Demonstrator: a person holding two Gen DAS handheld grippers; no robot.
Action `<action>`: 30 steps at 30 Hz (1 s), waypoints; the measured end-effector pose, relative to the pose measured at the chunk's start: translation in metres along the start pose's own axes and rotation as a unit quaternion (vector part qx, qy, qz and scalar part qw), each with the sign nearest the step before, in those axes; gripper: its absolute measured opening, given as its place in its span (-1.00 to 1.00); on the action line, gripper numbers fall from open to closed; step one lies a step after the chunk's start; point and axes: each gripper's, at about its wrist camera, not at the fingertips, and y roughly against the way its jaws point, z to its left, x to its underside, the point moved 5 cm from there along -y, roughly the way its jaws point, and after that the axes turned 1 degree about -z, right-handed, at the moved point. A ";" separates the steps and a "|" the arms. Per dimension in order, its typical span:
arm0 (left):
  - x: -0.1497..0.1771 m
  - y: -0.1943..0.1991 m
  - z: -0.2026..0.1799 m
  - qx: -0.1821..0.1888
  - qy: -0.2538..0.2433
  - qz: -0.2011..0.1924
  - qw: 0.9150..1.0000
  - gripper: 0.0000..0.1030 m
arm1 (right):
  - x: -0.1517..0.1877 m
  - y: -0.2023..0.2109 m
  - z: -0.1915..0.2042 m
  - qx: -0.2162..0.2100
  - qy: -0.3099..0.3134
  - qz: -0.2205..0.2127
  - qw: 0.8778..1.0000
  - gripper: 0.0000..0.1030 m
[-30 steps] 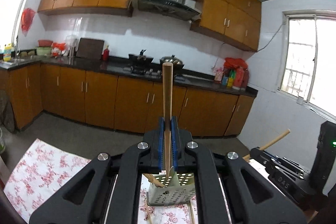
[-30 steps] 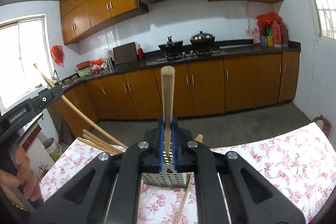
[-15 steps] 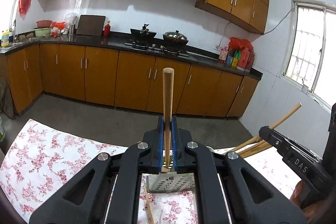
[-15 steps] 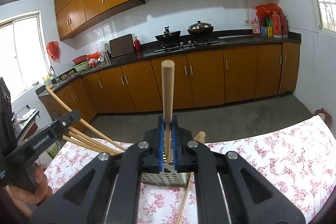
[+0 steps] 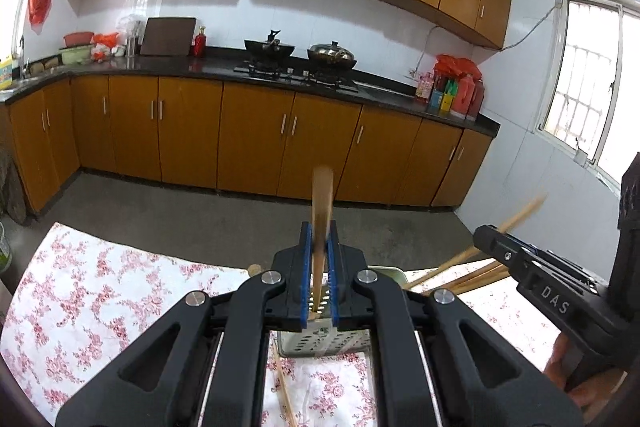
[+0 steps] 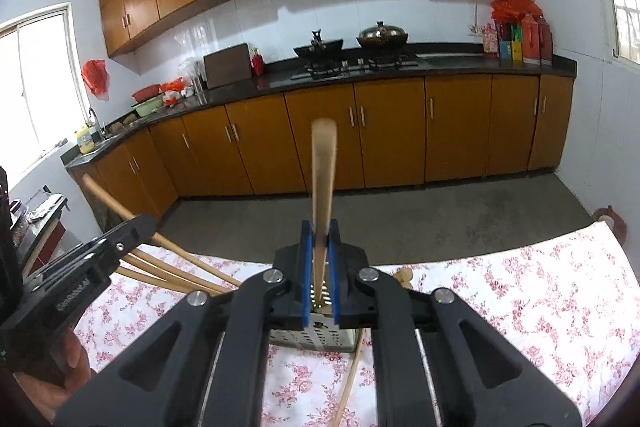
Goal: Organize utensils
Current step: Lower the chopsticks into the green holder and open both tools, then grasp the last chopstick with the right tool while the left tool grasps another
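My left gripper point(image 5: 319, 267) is shut on a wooden chopstick point(image 5: 321, 211) that stands upright, its lower tip over the perforated metal utensil holder point(image 5: 320, 341) on the floral tablecloth point(image 5: 100, 291). My right gripper point(image 6: 320, 267) is shut on another wooden chopstick point(image 6: 323, 179), also upright over the same holder point(image 6: 316, 337). Several chopsticks point(image 6: 176, 267) lean out of the holder to the left in the right wrist view, and they show to the right in the left wrist view point(image 5: 460, 271).
Loose chopsticks lie on the cloth beside the holder point(image 5: 284, 391) point(image 6: 352, 375). Each view shows the other gripper at its edge point(image 5: 540, 287) point(image 6: 80, 267). Beyond the table are a grey floor point(image 5: 240, 219) and brown kitchen cabinets point(image 5: 248, 139).
Both grippers have tilted down and lowered toward the holder. Both held chopsticks are now blurred and sit lower between the fingers, with their tips nearer the holder.
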 end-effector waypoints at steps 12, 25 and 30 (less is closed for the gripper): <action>-0.006 0.044 0.012 -0.016 -0.002 -0.032 0.999 -0.37 | 0.009 0.055 -0.022 0.033 -0.013 -0.051 0.998 -0.34; 0.084 0.057 0.074 -0.081 0.013 0.032 0.996 -0.27 | 0.160 0.039 -0.063 0.069 -0.059 0.071 0.993 -0.15; 0.134 0.039 0.091 -0.092 0.016 0.089 0.992 -0.27 | 0.222 -0.007 -0.044 0.036 -0.058 0.144 0.987 -0.16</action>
